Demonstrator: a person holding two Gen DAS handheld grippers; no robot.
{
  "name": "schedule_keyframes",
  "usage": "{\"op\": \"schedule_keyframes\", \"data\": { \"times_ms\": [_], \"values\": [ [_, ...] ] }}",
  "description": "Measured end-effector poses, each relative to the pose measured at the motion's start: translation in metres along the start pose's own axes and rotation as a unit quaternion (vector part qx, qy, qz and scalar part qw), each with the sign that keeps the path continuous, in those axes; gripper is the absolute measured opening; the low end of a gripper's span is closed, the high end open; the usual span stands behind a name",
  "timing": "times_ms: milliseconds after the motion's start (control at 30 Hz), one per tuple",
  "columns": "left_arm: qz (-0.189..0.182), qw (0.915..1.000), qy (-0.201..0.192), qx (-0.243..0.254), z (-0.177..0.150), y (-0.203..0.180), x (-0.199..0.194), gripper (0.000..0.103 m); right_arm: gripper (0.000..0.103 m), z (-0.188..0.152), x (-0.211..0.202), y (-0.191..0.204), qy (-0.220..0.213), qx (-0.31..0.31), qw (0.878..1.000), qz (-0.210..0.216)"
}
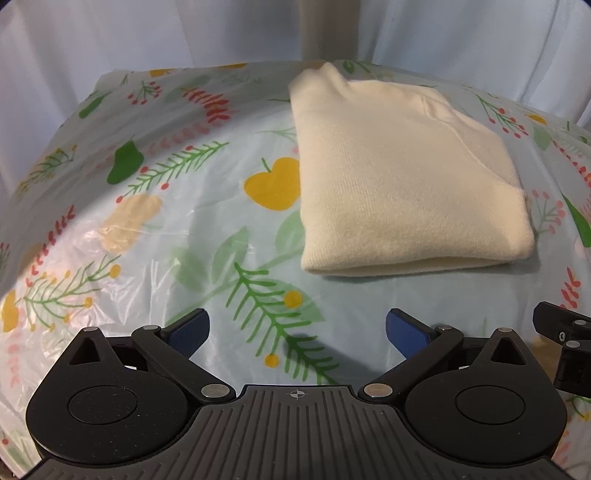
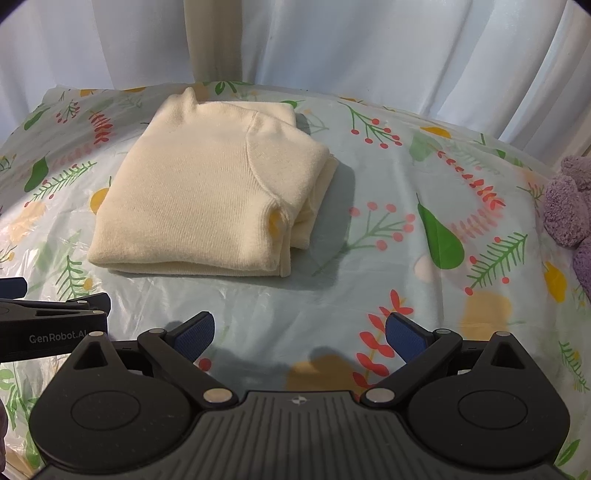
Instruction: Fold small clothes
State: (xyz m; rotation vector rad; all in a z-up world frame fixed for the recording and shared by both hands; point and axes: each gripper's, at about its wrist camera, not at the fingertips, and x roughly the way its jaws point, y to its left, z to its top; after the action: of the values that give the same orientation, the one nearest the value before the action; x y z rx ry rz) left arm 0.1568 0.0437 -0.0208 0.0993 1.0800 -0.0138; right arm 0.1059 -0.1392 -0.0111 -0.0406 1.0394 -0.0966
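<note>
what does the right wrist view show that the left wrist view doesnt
Only the right wrist view shows the purple fuzzy item at the table's right edge, the layered open side of the folded cream sweater, and the GenRobot.AI lettering on the left gripper's body. Only the left wrist view shows the pale post behind the table and the left gripper from its own camera. Both show the sweater folded flat on the floral table cover, white curtains, and the right gripper, jaws open and empty on both.
</note>
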Motion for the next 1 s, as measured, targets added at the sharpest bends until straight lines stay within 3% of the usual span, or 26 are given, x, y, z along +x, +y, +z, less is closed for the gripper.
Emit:
{"op": "schedule_keyframes", "data": {
  "times_ms": [1000],
  "values": [
    [-0.002, 0.9999, 0.006, 0.011, -0.0033, 0.0006, 0.0027, 0.103, 0.099, 0.0002, 0.0025, 0.0082, 0.004, -0.004, 1.0, 0.0]
  ]
}}
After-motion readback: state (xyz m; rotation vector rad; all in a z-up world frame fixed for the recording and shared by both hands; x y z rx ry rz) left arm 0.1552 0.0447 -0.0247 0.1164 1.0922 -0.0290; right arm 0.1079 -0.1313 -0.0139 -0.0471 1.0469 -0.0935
